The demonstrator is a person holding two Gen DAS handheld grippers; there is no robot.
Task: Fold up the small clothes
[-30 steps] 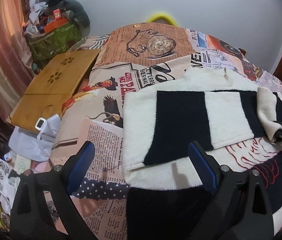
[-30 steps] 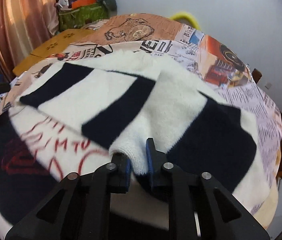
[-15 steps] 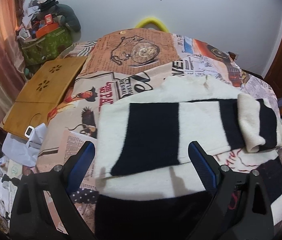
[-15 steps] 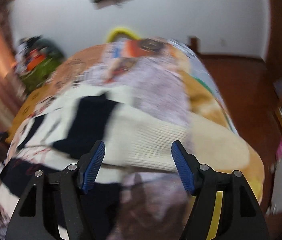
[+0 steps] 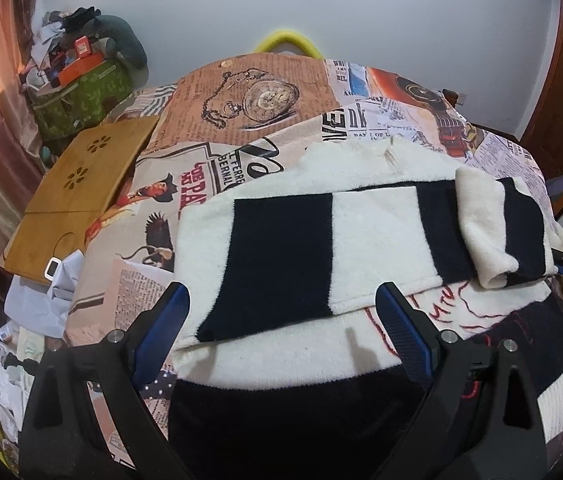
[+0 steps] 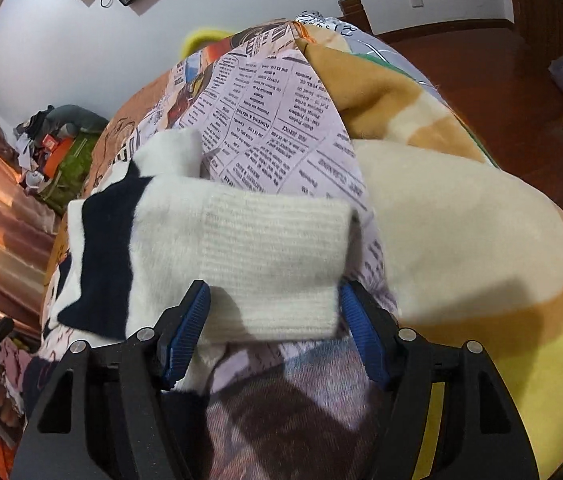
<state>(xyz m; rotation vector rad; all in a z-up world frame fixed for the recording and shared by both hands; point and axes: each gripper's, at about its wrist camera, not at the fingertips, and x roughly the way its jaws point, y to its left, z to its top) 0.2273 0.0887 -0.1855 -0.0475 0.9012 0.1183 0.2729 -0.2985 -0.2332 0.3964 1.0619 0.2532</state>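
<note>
Sweater (image 5: 361,220), cream with broad navy bands, lies flat on the bed (image 5: 209,184) over a newspaper-print cover; its neck (image 5: 361,148) points toward the far wall and its hem toward the left camera, so the body's long axis runs from near to far in the left view; one sleeve (image 5: 289,256) is folded across the chest, its long axis running left to right, crosswise to the body; a second sleeve (image 5: 493,220) lies folded at the right shoulder, its cuff turned toward the near right edge; red stitched lettering (image 5: 461,308) shows below the crossed sleeve.

In the right view the ribbed cream cuff (image 6: 273,264) points at the camera and lies between the blue pads (image 6: 185,328) of the right gripper (image 6: 273,320); the jaws, half spread, have just been closing a little after a wide opening; the cuff nearly fills the gap, and whether the pads press it I cannot tell for sure, though they look free of it.

Left gripper (image 5: 281,320) hovers over the sweater's lower half, jaws spread wide with nothing pinched between them.

Beyond the sweater: a wooden lap tray (image 5: 77,196) at the bed's left edge; a cluttered green bag (image 5: 81,96) behind it; a tan and yellow blanket (image 6: 461,240) to the right of the cuff; a yellow rim (image 5: 285,40) at the bed's far end.
</note>
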